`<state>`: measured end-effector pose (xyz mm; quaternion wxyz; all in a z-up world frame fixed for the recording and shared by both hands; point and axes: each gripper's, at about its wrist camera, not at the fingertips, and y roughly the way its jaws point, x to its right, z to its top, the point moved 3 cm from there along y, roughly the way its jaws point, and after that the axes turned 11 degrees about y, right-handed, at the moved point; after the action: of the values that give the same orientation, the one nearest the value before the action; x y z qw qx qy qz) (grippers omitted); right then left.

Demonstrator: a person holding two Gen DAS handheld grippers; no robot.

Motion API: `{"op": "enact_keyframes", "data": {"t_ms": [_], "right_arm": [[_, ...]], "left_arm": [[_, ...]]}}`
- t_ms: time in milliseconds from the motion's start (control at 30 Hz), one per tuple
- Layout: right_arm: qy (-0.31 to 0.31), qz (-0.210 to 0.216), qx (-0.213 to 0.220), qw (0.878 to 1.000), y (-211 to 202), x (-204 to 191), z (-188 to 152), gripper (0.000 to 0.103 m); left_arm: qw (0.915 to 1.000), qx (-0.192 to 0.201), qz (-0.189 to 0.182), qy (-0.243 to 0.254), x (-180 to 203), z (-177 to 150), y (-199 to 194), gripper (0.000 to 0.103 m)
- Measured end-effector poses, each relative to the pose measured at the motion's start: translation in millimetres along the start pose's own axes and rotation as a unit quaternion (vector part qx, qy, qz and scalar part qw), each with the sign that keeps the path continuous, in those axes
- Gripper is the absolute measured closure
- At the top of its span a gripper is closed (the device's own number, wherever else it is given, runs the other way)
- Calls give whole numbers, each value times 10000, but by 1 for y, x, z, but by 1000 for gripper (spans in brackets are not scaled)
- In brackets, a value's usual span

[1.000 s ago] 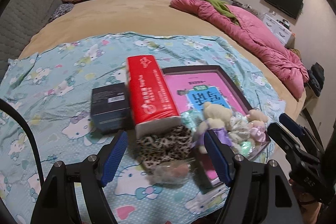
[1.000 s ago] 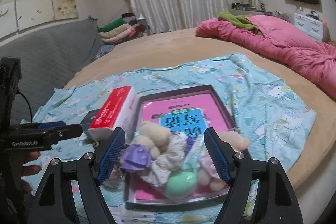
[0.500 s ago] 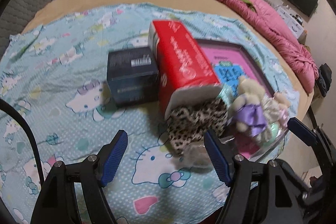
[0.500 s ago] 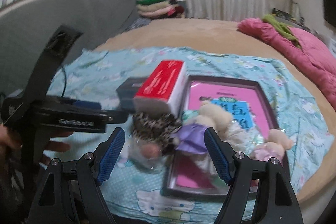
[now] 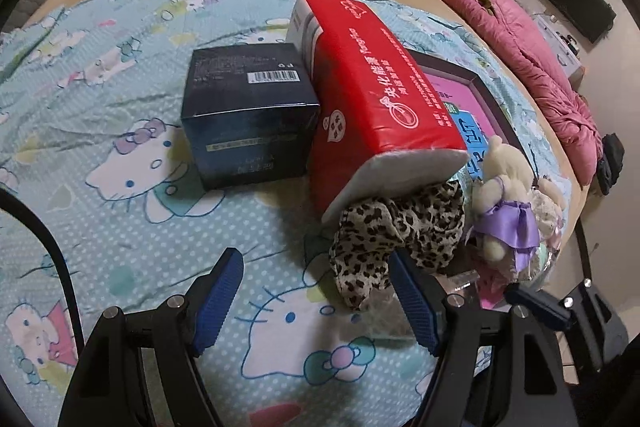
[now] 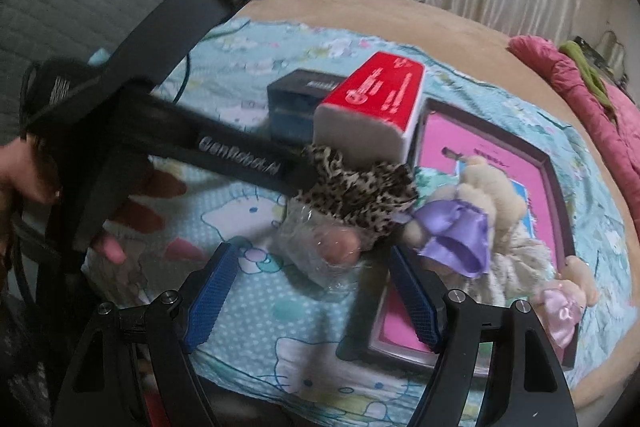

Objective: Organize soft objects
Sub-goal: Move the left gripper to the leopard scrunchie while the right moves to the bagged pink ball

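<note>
The leopard-print scrunchie [image 5: 400,227] lies on the Hello Kitty sheet [image 5: 120,155], tucked under the white end of the red tissue pack [image 5: 372,99] and just beside the bear in the purple dress [image 5: 506,203], with a clear plastic packet holding something pinkish [image 6: 332,251] touching its near side. The left gripper [image 5: 316,299] hangs low over the sheet with its blue pads spread wide and nothing between them; its right-hand pad [image 5: 412,303] sits just in front of the scrunchie's edge, so the fabric is beside the opening, not inside it. The right gripper [image 6: 312,299] is likewise parted and empty, its gap lined up on the plastic packet. This looks like the approach to a first pick: no soft item has been lifted. To take the scrunchie, the left gripper would need to shift toward its right and forward so both pads straddle the fabric, then close low enough to catch the loose folds without snagging the tissue pack overhead. Behind sit a dark blue box [image 5: 248,115] and the brown-rimmed tray with a pink base [image 6: 560,195], with more plush toys [image 6: 560,299] on its near end
</note>
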<state>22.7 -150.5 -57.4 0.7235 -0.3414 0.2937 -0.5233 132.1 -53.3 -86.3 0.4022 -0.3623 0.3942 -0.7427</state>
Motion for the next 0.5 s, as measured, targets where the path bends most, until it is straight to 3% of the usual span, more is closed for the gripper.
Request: {"op": "enact_keyframes", "data": {"t_ms": [433,500], "right_arm": [[-872,-553,-52,9946,44,-8,-1,24],[-983,-626,-69,9932,49,-8,-2,30]], "left_arm": [[9988,-218,-428,46,2,5,32,29],[9986,-233,-467,44,2,5,34,29]]}}
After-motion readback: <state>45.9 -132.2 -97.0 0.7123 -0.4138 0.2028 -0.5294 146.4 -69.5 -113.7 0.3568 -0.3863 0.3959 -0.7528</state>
